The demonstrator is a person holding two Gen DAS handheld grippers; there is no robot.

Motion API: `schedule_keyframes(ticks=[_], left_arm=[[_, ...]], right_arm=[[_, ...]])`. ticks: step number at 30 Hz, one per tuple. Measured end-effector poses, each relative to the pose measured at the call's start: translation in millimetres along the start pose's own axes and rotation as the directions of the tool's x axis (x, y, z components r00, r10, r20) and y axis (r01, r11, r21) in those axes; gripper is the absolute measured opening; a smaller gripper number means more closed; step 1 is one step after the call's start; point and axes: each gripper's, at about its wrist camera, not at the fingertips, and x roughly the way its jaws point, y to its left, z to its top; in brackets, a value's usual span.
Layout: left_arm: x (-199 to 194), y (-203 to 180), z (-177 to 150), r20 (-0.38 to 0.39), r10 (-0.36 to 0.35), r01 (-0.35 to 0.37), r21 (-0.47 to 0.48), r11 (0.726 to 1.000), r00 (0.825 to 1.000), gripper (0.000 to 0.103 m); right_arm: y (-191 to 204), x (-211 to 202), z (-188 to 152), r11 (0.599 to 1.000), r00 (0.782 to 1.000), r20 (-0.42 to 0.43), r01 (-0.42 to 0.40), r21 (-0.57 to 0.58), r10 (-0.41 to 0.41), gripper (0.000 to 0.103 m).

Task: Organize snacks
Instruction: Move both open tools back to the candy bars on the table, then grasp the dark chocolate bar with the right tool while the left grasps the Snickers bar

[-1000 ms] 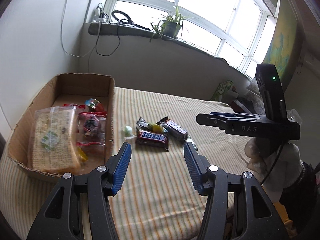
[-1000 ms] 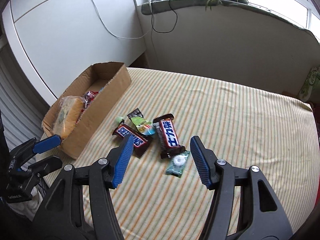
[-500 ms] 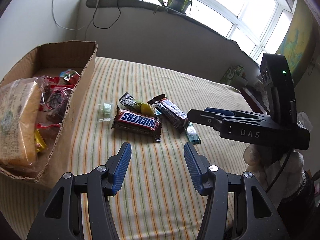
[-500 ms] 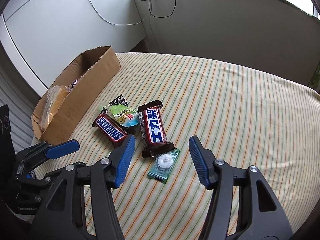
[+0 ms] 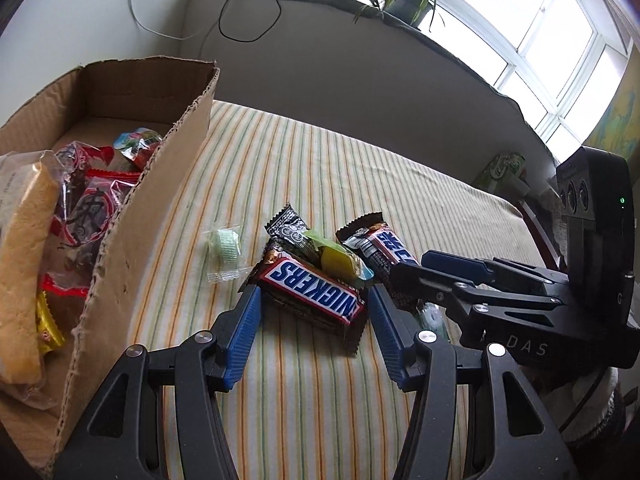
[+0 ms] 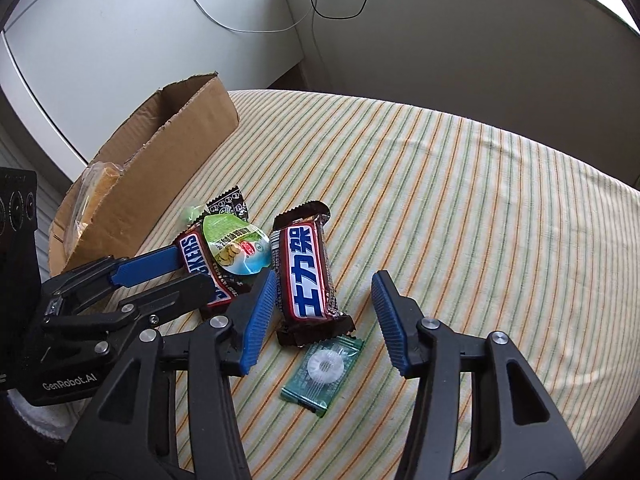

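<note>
The Snickers bar (image 5: 314, 290) lies flat on the striped bed cover (image 5: 340, 168), in a small heap of loose snacks just beside the open cardboard box (image 5: 152, 204). The left tool (image 5: 314, 316) straddles its near end, one blue pad at each side, released and not pressing the wrapper. A green-lidded jelly cup (image 6: 236, 246) leans across the bar's far edge, with a black-and-white sachet (image 5: 290, 230) tucked behind it. On the box side of the heap, a pale green sweet in clear wrap (image 5: 226, 252) sits by itself.

To the other side lies a second chocolate bar with blue lettering (image 6: 306, 276), touching the jelly cup. The right tool (image 6: 324, 308) is set over this bar's near end; its jaws have just been closing, but the pads stand clear of the wrapper, so it grasps nothing. A dark green packet holding a white ring sweet (image 6: 324, 370) lies at that bar's near tip, between the same pads.

Inside the box are a bagged stack of crackers (image 5: 24, 264) and red-wrapped snacks (image 5: 86, 208). A potted plant (image 5: 406, 0) stands on the window ledge behind.
</note>
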Motion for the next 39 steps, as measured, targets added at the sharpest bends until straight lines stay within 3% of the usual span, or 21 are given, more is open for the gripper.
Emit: schedule_keyframes(ticks=[5,13,18,24,26,29,39], left_arm=[[8.9,-7.9,4.1,-0.018,0.038,-0.038,0.034,0.999,0.999,0.054],[20.6,-33.6,4.0,-0.036,0.103,-0.095,0.187,0.978,0.994,0.054],[16.2,-25.2,5.3,-0.031,0.098,-0.090,0.188,0.978,0.995,0.046],[11.7,-17.8,4.4,-0.026,0.094,-0.088,0.173,0.981,0.995,0.034],[10.0,-17.7,2.7,-0.027,0.091,-0.085,0.175,0.981,0.995,0.032],[8.7,-18.1,0.6,-0.028,0.092,-0.085,0.183,0.979,0.995,0.028],[-2.4,-16.0,-10.1,-0.024,0.073,-0.068,0.178,0.982,0.997,0.027]], right_arm=[[-5.6,-0.2,3.3,0.999,0.999,0.006,0.046,-0.008,-0.046,0.052],[-7.9,-6.3,8.0,0.997,0.998,0.026,0.057,-0.059,-0.056,0.052],[2.0,5.5,14.1,0.991,0.999,0.004,0.045,-0.127,-0.045,0.052],[3.7,22.3,14.9,0.992,0.999,-0.011,0.035,-0.121,-0.037,0.052],[4.9,21.8,13.4,0.991,0.999,-0.008,0.047,-0.128,-0.049,0.036],[1.5,19.9,11.4,0.992,0.999,-0.015,0.046,-0.119,-0.048,0.030],[-4.0,10.1,-2.1,0.996,0.999,-0.008,0.045,-0.082,-0.046,0.029]])
